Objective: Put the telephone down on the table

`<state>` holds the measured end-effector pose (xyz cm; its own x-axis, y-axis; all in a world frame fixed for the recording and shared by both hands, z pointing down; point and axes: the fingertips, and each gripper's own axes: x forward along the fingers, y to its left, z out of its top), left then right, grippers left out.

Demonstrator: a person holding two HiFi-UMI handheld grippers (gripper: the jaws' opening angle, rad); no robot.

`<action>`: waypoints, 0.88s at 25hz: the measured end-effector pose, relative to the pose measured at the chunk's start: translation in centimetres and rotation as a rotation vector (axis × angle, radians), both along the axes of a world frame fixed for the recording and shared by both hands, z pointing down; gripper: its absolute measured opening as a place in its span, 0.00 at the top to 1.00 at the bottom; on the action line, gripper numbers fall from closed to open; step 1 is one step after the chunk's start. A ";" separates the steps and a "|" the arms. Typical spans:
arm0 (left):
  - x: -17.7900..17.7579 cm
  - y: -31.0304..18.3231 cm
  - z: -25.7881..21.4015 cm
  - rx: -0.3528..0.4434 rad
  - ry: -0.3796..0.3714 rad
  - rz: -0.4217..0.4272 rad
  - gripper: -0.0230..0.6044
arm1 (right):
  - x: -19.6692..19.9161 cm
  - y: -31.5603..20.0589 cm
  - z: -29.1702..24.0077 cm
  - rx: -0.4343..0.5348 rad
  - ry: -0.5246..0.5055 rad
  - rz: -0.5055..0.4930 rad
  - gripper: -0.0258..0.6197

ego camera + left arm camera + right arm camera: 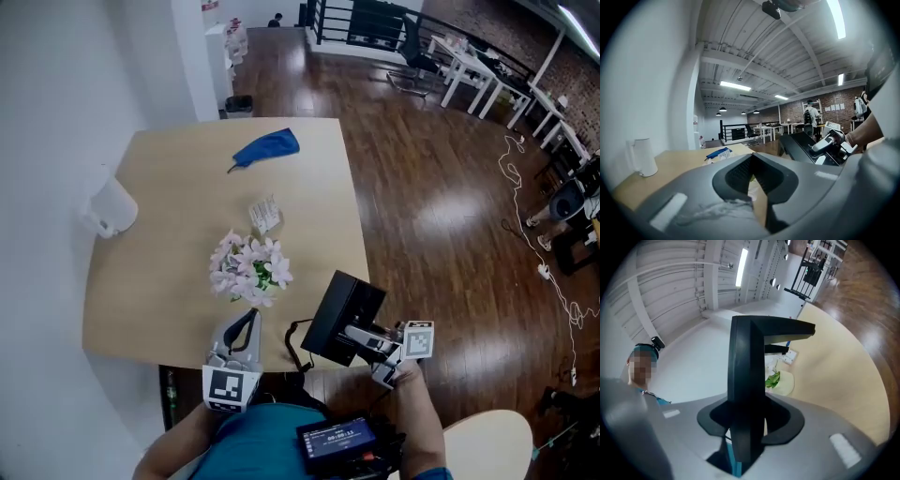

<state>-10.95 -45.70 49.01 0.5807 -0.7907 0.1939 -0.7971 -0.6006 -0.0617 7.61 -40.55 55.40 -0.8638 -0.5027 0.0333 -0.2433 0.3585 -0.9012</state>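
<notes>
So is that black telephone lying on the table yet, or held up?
Held up, not lying down. The right gripper is clamped on the telephone, which is tipped on edge at the table's near edge.

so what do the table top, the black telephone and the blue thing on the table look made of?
Table top: pale, even tan, matte; probably laminate or veneer, can't tell which.
Telephone: looks like black hard plastic, with flat moulded faces and a dull sheen.
Blue thing: likely fabric, since it lies limp and folded.
</notes>
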 end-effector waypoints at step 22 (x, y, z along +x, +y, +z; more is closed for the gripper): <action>-0.5 -0.7 1.8 -0.081 -0.142 -0.130 0.95 | -3.6 -6.7 11.1 -0.143 -0.006 -0.306 0.73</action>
<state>-11.45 -46.35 50.77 0.4375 -0.8356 0.3322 -0.8549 -0.5011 -0.1344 3.98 -47.24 66.53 -0.9744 -0.2104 0.0788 -0.1381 0.2841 -0.9488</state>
